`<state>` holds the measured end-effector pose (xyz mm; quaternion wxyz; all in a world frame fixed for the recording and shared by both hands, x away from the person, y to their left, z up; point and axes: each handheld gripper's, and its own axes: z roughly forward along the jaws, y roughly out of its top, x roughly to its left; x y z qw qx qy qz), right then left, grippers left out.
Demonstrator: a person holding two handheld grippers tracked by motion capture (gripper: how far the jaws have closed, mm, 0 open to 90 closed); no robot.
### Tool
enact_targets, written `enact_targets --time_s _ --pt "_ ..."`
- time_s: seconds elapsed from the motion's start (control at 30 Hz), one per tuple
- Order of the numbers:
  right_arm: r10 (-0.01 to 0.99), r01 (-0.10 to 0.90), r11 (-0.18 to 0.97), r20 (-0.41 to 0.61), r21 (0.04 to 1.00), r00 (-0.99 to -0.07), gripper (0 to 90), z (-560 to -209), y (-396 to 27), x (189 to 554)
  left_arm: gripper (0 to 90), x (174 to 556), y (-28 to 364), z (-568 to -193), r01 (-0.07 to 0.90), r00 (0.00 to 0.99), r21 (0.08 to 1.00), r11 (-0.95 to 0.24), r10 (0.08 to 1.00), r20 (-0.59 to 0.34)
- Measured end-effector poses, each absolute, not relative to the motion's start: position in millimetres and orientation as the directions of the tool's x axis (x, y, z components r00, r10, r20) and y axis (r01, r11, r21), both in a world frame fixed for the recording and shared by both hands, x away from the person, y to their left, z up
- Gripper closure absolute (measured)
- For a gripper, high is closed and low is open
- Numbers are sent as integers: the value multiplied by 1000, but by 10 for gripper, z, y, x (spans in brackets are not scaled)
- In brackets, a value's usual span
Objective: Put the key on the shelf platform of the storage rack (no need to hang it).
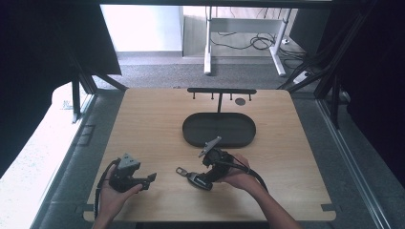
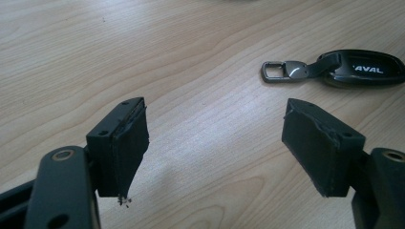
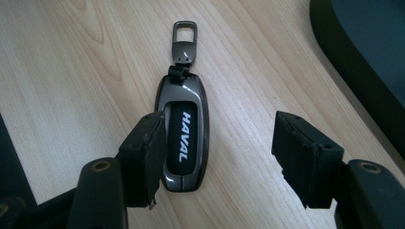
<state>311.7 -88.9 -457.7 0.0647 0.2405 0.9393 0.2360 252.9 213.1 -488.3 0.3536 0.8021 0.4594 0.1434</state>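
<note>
Key fob: I see a dark HAVAL key fob (image 3: pixel 183 138) with a metal clip (image 3: pixel 184 40), flat on the wooden surface (image 1: pixel 143 124), near its front middle.
Right claw (image 3: pixel 224 157): my jaws stand apart over the fob; one jaw overlaps its edge, contact unclear.
Left claw (image 2: pixel 215 143): jaws apart, empty, low over bare wood, the fob lying beyond.
Tray: a dark oval tray (image 1: pixel 219 130) lies behind the fob, before a small hook rack (image 1: pixel 221 91).

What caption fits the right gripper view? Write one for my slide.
Open right gripper poised over a HAVAL key fob lying on the wooden table.
</note>
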Motion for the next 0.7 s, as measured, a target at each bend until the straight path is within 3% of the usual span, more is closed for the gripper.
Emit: enact_targets --time_s 0.7 --pt "453 404 797 -1 449 -892 322 -4694 -730 3066 243 2527 2127 -4881 635 539 699 -329 837 -95"
